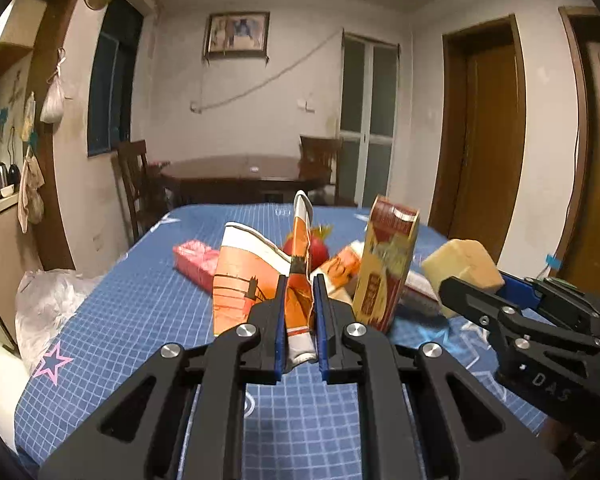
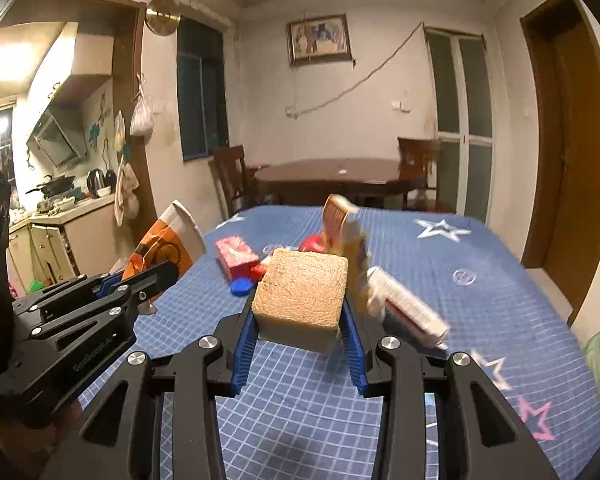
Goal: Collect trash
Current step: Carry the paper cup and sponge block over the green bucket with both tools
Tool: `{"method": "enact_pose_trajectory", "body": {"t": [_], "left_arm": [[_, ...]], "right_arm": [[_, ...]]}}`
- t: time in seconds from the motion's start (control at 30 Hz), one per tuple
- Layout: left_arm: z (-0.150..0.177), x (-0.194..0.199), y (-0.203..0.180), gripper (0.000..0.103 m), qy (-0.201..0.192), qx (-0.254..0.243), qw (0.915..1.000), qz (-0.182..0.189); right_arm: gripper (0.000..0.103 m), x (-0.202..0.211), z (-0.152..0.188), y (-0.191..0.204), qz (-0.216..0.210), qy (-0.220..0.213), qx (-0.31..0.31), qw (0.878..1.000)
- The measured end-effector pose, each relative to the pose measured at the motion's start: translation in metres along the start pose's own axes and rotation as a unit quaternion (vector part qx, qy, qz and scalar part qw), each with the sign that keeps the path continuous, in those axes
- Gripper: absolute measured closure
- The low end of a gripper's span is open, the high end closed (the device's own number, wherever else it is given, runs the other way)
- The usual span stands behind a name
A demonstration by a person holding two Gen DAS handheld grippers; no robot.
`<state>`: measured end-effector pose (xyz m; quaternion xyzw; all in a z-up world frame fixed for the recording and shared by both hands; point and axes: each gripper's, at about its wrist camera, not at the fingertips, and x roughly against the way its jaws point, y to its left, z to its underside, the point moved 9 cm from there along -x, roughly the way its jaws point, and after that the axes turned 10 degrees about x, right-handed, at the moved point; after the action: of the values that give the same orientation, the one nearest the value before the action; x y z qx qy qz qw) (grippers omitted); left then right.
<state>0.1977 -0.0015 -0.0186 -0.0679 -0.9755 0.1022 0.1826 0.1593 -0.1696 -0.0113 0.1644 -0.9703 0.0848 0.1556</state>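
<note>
Pinching a crushed orange paper cup (image 1: 256, 276), left hand-held gripper (image 1: 299, 312); right hand-held gripper (image 2: 300, 322) clamping a yellow sponge (image 2: 302, 296).

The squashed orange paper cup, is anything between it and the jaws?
No. The left gripper is shut right on the squashed orange paper cup; nothing sits between them. The red-and-yellow carton stands beside it, to the right.

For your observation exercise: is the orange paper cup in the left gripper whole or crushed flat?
Crushed flat: the orange paper cup is pinched thin between the left gripper pads.
</note>
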Motion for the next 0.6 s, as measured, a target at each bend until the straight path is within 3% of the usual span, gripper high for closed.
{"method": "enact_pose_trajectory", "body": {"t": [0.33, 0.6], "left_arm": [[-0.012, 0.002, -0.025, 0.092, -0.01, -0.007, 0.9998, 0.017], [-0.018, -0.007, -0.062, 0.092, -0.013, -0.023, 0.9986, 0.047]], "right_arm": [[0.063, 0.027, -0.011, -0.017, 0.012, -0.007, -0.001, 1.0], [0.063, 0.042, -0.014, -0.061, 0.042, -0.003, -0.006, 0.999]]}}
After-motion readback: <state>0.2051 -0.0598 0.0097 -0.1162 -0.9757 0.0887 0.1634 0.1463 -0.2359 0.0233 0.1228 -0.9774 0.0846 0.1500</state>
